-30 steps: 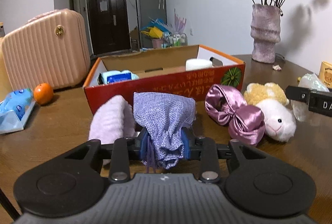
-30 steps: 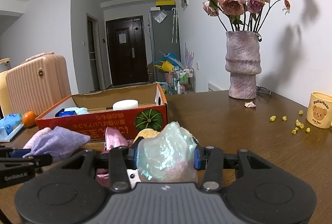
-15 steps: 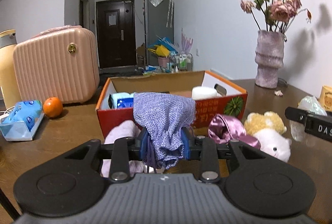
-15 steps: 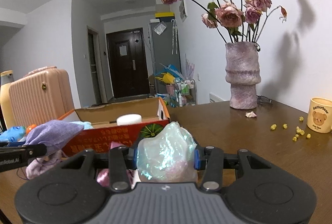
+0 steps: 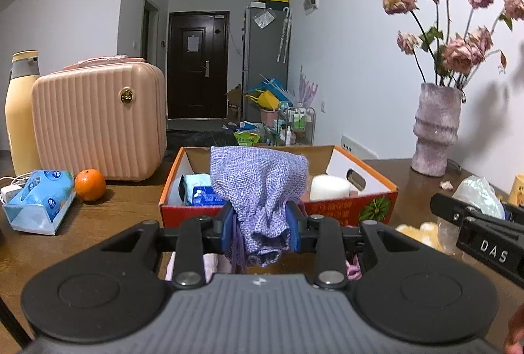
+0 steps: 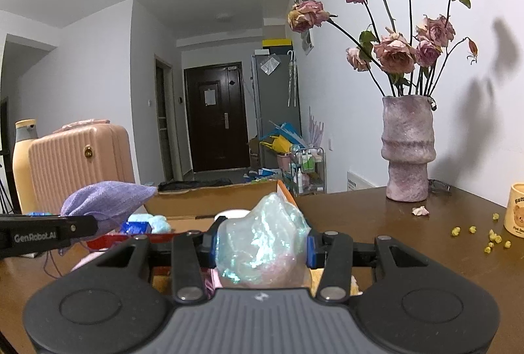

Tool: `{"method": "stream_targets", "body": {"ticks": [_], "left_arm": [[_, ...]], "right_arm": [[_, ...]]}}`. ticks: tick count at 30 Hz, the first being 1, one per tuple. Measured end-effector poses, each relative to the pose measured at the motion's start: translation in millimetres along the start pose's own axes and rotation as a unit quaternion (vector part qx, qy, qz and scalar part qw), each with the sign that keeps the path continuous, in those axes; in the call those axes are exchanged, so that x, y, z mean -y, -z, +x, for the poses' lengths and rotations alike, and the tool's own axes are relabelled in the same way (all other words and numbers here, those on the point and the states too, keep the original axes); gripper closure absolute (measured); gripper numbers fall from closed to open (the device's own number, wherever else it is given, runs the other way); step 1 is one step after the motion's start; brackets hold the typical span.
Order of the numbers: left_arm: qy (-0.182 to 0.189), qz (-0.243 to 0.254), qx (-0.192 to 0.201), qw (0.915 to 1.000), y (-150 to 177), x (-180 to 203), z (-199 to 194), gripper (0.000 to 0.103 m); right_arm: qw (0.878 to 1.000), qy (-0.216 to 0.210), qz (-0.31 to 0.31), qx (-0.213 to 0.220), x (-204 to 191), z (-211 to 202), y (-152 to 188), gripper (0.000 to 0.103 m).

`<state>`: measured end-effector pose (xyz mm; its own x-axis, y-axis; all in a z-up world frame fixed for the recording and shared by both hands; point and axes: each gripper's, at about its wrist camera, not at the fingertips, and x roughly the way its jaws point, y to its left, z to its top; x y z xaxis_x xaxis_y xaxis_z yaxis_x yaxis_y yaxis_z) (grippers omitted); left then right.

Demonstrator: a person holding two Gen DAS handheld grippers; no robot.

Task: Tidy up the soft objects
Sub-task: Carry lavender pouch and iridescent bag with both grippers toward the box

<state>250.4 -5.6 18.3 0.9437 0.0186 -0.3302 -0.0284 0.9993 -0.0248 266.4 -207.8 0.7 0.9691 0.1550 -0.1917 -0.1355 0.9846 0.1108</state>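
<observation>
Right gripper (image 6: 262, 247) clamps a shiny pouch (image 6: 262, 242)
Box (image 6: 209, 200) behind; purple bag (image 6: 104, 198) at left.

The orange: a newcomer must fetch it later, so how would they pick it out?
Start at the ribbed pink suitcase left of the cardboard box. On the wooden table just before it sits the small round orange, beside a blue tissue pack; nothing else there is round and orange.

Both grippers are held side by side just short of the cardboard box (image 5: 344, 213), pointing toward it and tipped slightly downward. The left gripper (image 5: 262, 231) is clamped on a purple cloth pouch (image 5: 258, 186), pads pressed into its gathered neck. The right gripper (image 6: 262, 247) stands to its right, squeezing an iridescent bag (image 6: 262, 239) between its blue pads.
</observation>
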Motion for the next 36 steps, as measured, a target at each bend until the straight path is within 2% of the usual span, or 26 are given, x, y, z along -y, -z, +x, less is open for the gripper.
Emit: {"method": "stream_targets", "body": {"ticks": [8, 19, 27, 36], "left_arm": [[-0.009, -0.026, 0.012, 0.9995, -16.2, -6.6, 11.6, 0.07], [-0.028, -0.048, 0.024, 0.9982, -31.2, -14.8, 33.9, 0.07], [-0.04, -0.062, 0.024, 0.997, -38.6, -23.2, 53.3, 0.07], [-0.047, -0.08, 0.026, 0.9954, -49.3, -31.9, 76.5, 0.07]], "right_arm": [[1.0, 0.001, 0.006, 0.012, -8.1, 13.6, -10.7, 0.059], [0.999, 0.005, -0.021, 0.039, -32.7, 35.9, -27.2, 0.059], [0.999, 0.001, -0.02, 0.031, -36.5, 60.4, -42.0, 0.059], [1.0, 0.018, -0.022, 0.007, -38.9, 95.2, -57.5, 0.059]]}}
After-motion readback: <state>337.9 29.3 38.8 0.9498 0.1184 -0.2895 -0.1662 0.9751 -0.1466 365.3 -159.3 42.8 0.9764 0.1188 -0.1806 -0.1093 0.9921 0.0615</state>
